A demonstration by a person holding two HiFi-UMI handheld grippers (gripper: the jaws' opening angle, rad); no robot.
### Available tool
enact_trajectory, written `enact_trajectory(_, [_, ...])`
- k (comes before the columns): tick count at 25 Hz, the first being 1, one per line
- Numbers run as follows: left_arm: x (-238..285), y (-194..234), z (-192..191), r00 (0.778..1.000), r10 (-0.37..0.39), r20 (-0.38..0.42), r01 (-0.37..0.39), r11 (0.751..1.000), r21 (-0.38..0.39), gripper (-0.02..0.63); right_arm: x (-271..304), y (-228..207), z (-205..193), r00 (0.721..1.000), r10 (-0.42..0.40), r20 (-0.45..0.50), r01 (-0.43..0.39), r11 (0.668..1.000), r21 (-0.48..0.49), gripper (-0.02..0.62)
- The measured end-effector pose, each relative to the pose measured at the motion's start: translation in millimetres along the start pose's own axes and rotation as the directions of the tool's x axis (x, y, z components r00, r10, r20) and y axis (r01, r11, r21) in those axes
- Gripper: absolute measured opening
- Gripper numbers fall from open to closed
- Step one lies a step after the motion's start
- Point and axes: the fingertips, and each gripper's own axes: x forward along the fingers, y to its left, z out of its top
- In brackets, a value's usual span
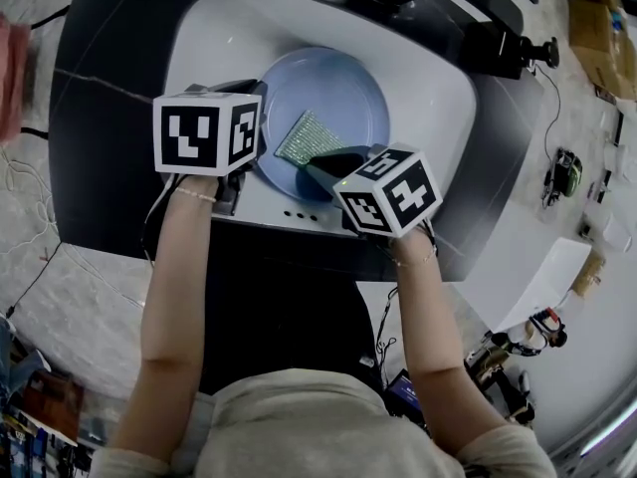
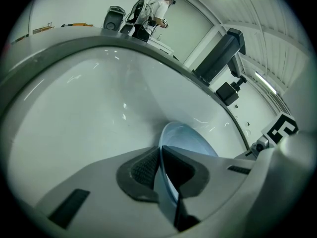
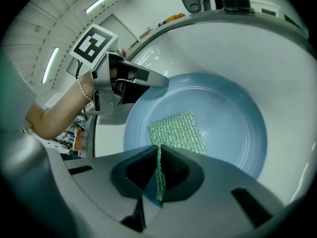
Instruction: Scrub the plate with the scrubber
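Note:
A light blue plate [image 1: 333, 98] lies in the white sink basin [image 1: 438, 98]. My left gripper [image 1: 249, 162] is shut on the plate's left rim; in the left gripper view the plate [image 2: 190, 140] runs edge-on between the jaws of that gripper [image 2: 161, 175]. A green mesh scrubber [image 1: 307, 137] lies flat on the plate's near left part. My right gripper [image 1: 323, 167] is shut on the scrubber's near edge. In the right gripper view the scrubber [image 3: 181, 133] spreads over the plate [image 3: 233, 118] from that gripper [image 3: 158, 180], and the left gripper [image 3: 143, 81] holds the far rim.
A dark counter [image 1: 109, 127] surrounds the sink. Black equipment [image 1: 503, 48] stands behind the basin at the right. Cables and small devices [image 1: 562, 172] lie on the floor to the right. A person [image 2: 153, 11] stands far off in the left gripper view.

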Motion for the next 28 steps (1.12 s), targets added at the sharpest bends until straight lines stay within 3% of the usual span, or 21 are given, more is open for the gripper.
enact_trajectory(6, [-1.3, 1.5, -1.3, 1.000, -0.003, -0.004, 0.003, 1.000, -0.008, 0.040, 12.9, 20.5, 6.7, 0.997, 0.078, 0.013, -0.078, 0.997, 0.008, 0.031])
enact_trajectory(16, [-2.8, 2.4, 0.2, 1.000, -0.015, -0.009, 0.015, 1.000, -0.018, 0.040, 19.3, 23.2, 43.4, 0.988, 0.099, 0.119, -0.109, 0.990, 0.085, 0.029])
enact_trajectory(28, [-3.5, 2.3, -0.7, 1.000, -0.006, -0.021, 0.006, 1.000, 0.001, 0.040, 22.4, -9.1, 82.9, 0.978, 0.032, 0.204, -0.051, 0.995, 0.089, 0.029])
